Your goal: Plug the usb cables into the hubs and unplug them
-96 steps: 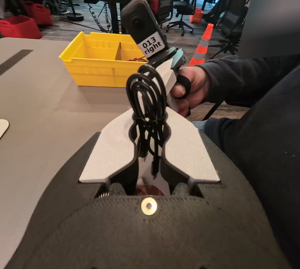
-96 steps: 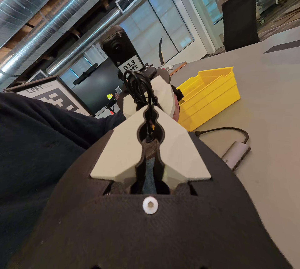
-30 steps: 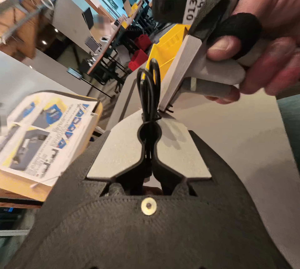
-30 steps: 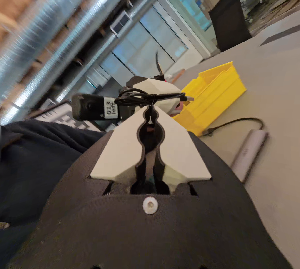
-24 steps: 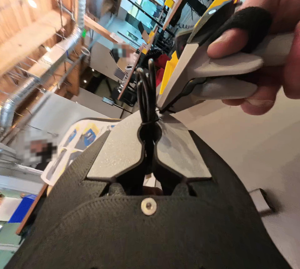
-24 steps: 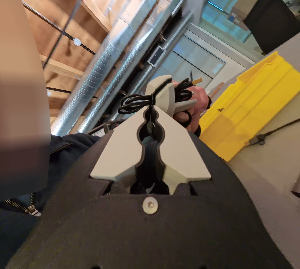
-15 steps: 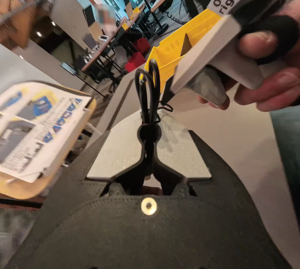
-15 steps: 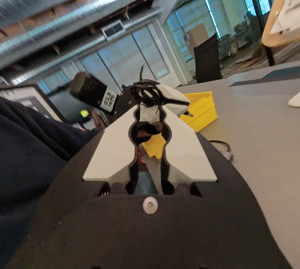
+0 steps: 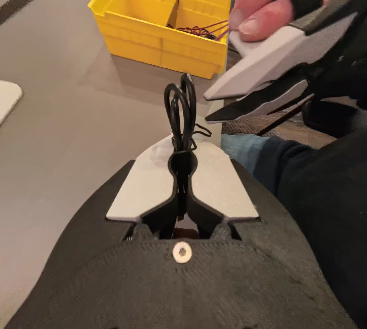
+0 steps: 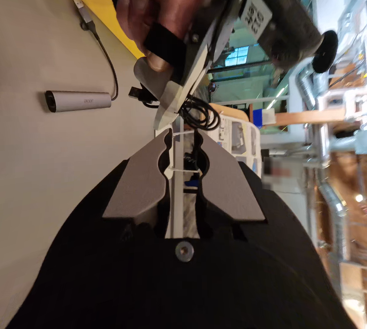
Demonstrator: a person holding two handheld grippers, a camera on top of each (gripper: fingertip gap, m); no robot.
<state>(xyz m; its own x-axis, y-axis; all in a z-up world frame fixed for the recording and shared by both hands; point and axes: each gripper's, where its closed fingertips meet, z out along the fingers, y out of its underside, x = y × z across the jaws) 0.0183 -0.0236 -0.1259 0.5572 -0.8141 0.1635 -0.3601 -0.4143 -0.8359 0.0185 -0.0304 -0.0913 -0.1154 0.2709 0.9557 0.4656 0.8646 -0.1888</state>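
Left claw (image 9: 182, 141): clamped on coiled black cable (image 9: 181, 105). Right claw (image 10: 183, 135): spread apart, empty. Grey hub (image 10: 79, 101): flat on table (image 9: 59, 101) beside yellow bin (image 9: 158, 21).

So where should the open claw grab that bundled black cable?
Probably the thin twist tie around the black cable bundle, from the right: its loose end juts toward the right claw, while the left claw pinches the coil just below.

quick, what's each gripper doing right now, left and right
Left gripper: shut on the coiled black USB cable, still tied in its bundle.
Right gripper: open, holding nothing, close beside the cable.
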